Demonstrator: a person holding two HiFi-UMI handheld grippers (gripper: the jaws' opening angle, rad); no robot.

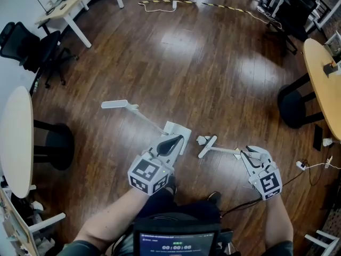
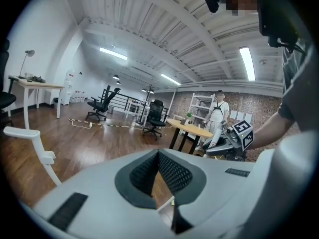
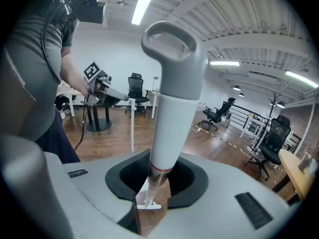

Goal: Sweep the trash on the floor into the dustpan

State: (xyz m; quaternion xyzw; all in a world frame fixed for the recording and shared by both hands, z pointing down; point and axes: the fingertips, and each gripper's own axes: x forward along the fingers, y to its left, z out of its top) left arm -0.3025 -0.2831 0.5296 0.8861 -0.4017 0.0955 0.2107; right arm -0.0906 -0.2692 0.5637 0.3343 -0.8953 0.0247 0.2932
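A white dustpan [image 1: 179, 134] rests on the wooden floor, and its long handle [image 1: 134, 111] runs up and to the left. My left gripper [image 1: 171, 143] hovers just over the pan with its black jaws shut. In the left gripper view the jaw tips meet, a white edge [image 2: 166, 204] shows below them, and the pan's handle [image 2: 31, 144] stands apart at the left. My right gripper [image 1: 248, 153] is shut on the broom's white handle [image 3: 170, 108]. The broom head [image 1: 208, 146] lies on the floor right of the pan. A small pale scrap [image 1: 201, 140] sits beside it.
Round tables stand at the left [image 1: 15, 137] and right [image 1: 323, 79]. Office chairs [image 1: 33, 46] and a desk [image 1: 68, 5] stand at the back left. A striped cable [image 1: 213, 4] crosses the far floor and a cord [image 1: 314, 165] lies at the right. A person [image 2: 217, 114] stands in the distance.
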